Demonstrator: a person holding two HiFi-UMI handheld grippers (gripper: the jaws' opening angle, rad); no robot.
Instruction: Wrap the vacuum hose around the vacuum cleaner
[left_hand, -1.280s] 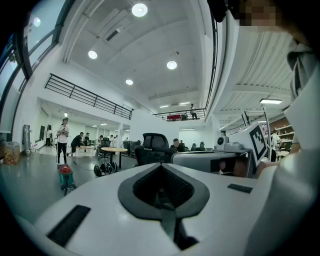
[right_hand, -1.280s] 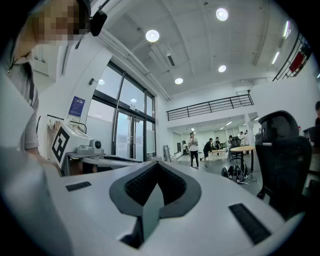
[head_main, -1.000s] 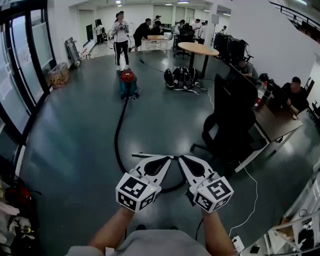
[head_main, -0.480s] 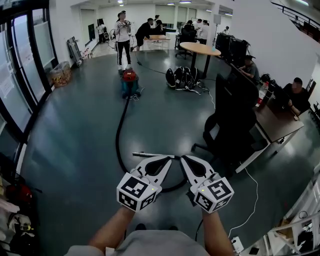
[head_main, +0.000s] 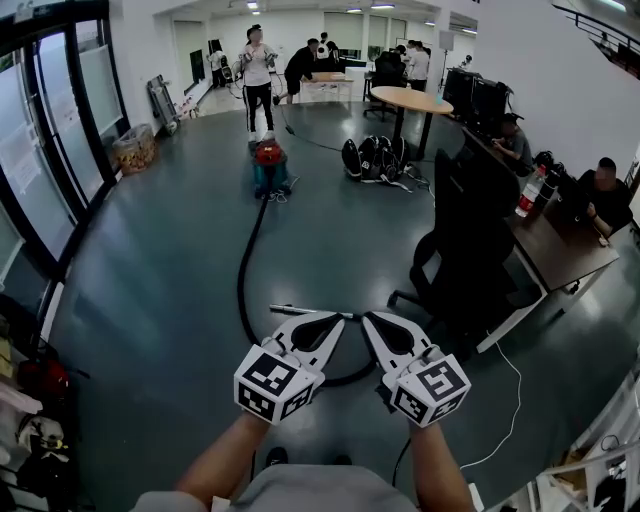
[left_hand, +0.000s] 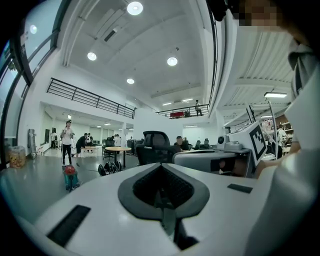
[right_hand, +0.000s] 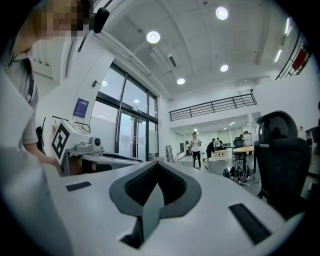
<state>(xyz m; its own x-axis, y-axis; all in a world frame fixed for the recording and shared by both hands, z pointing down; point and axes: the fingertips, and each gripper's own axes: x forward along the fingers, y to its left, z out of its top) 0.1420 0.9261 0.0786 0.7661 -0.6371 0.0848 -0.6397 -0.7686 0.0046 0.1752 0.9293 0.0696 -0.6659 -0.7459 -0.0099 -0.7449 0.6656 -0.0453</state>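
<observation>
On the far left, by the tall glass windows (head_main: 60, 130), stands a box (head_main: 133, 148). It looks full of small packs, but it is too far off to be sure.

The floor (head_main: 150, 300) is dark grey and shiny, in a big, bright room. At the back a person (head_main: 258, 70) stands. More to the right is a round table (head_main: 412, 100) with black bags (head_main: 372, 158) on the floor beside it. Then comes a black chair (head_main: 470, 240), and a long desk (head_main: 565, 255) where people sit.

The vacuum cleaner (head_main: 270, 168) is red and blue-green. It stands on the floor in front of the standing person, well apart from the grippers. Its black hose (head_main: 243, 280) runs over the floor toward the grippers and bends under their tips. A silver pipe (head_main: 300, 311) lies on the floor just past the left gripper (head_main: 336, 320).

The left gripper and the right gripper (head_main: 367, 320) are held side by side, tips near each other. Both have their jaws pressed together with nothing between them.
</observation>
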